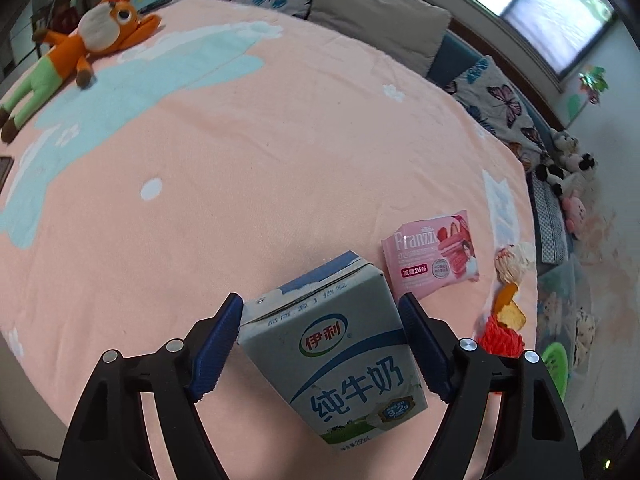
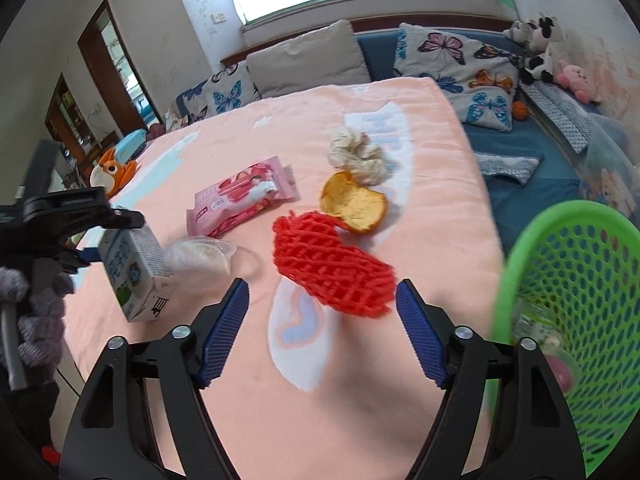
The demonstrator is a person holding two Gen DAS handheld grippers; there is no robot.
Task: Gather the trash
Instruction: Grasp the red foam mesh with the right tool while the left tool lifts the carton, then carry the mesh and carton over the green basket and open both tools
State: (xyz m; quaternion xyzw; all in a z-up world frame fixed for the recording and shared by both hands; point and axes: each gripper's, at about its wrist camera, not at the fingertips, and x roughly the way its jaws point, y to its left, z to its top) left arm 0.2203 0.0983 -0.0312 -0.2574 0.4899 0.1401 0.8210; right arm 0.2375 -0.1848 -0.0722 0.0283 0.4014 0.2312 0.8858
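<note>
My left gripper is shut on a grey-blue milk carton, held tilted above the pink bed blanket; the carton also shows in the right wrist view. My right gripper is open and empty, just short of a red foam fruit net. Behind the net lie an orange peel, a crumpled white tissue, a pink snack wrapper and a clear plastic cup lid. A green mesh basket stands at the right with some trash inside.
An orange stuffed toy lies at the far left of the bed. Butterfly pillows and a beige cushion line the headboard. Plush toys sit at the right wall. The bed edge drops off at the right.
</note>
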